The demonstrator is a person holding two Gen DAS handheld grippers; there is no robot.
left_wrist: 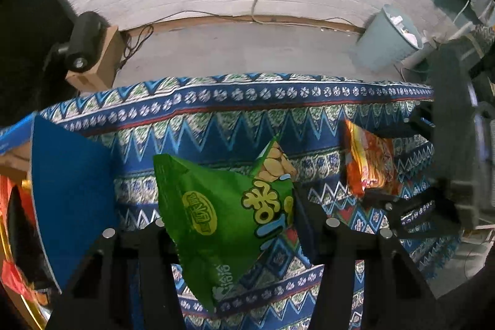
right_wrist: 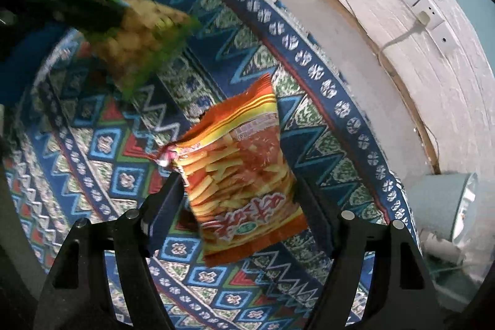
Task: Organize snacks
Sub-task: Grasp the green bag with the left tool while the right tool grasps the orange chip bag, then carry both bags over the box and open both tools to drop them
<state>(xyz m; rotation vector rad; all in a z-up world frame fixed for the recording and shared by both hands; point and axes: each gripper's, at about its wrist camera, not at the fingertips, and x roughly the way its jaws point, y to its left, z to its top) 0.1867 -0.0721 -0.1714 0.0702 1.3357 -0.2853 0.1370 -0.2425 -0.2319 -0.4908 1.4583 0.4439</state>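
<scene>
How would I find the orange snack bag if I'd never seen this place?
Find the blue zigzag cloth on the table. Above it, the right gripper holds the orange bag, which shows pictures of fries. The only other bag held up is green.

Green snack bag [left_wrist: 222, 215] w/ yellow print, orange-red chips bag [right_wrist: 244, 184], blue zigzag tablecloth [left_wrist: 235, 119], blue box [left_wrist: 71, 200] at 9 o'clock.

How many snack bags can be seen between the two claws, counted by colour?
Green snack bag, held by the left claw: 1
Orange snack bag, held by the right claw: 1
Total: 2
</scene>
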